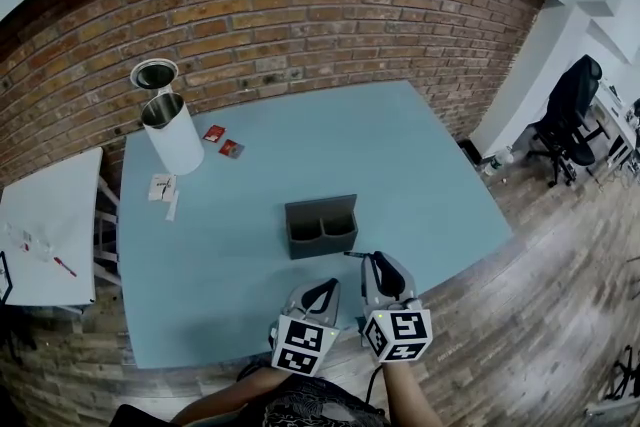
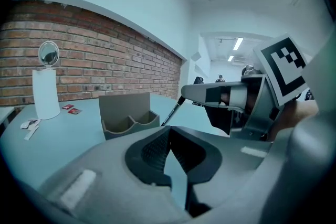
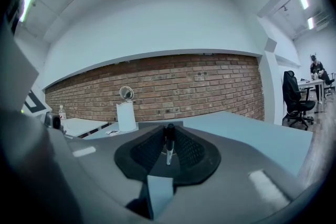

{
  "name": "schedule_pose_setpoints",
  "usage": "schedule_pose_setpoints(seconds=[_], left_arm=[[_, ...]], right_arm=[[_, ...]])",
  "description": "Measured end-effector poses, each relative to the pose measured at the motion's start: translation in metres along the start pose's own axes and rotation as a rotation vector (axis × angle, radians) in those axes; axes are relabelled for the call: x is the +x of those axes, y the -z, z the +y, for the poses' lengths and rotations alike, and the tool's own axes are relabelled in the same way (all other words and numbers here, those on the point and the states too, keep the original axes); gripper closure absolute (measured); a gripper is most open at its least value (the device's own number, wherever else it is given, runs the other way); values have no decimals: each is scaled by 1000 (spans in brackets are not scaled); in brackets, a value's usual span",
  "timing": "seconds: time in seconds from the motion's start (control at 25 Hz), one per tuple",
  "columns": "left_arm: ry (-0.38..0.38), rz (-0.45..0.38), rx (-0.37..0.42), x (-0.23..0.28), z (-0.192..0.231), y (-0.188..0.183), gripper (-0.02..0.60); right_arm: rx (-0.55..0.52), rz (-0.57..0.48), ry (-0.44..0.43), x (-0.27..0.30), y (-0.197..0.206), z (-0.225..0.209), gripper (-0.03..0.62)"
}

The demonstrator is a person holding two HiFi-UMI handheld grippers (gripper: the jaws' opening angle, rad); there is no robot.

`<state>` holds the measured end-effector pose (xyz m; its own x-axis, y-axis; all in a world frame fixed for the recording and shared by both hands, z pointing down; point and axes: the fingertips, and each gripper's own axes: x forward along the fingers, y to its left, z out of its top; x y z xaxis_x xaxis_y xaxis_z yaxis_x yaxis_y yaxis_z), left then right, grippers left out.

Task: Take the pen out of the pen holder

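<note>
The dark grey pen holder [image 1: 321,225] stands in the middle of the blue table [image 1: 430,185], and its two compartments look empty [image 2: 126,115]. My right gripper [image 1: 374,262] hovers just in front of the holder, to its right, shut on a black pen [image 3: 169,144]. The pen's tip sticks out forward and to the left [image 1: 354,255]; in the left gripper view the pen [image 2: 172,112] slants down from the right gripper's fingers [image 2: 210,94]. My left gripper [image 1: 325,287] sits beside it, nearer the table's front edge, with its jaws meeting [image 2: 167,136] and nothing between them.
A white cylinder with a round mirror [image 1: 170,130] stands at the back left, with red packets [image 1: 222,141] and white paper scraps [image 1: 165,190] near it. A white side table [image 1: 50,225] is at the left, an office chair [image 1: 570,115] at the right, and a brick wall behind.
</note>
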<state>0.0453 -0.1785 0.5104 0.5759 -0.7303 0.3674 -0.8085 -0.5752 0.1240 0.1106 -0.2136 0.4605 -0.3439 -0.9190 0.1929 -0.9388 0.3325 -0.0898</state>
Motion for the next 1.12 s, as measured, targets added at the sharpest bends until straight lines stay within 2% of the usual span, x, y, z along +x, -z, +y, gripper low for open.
schedule_pose_setpoints(seconds=[0.32,1.12], left_arm=[[-14,-37,-7,-14,-14,-8,582],[-33,-59,13,-39,-47,-7,581]], right_arm=[[-12,26,-18,-29,13,10,531],[-20,79,-49,-83,40,26,531]])
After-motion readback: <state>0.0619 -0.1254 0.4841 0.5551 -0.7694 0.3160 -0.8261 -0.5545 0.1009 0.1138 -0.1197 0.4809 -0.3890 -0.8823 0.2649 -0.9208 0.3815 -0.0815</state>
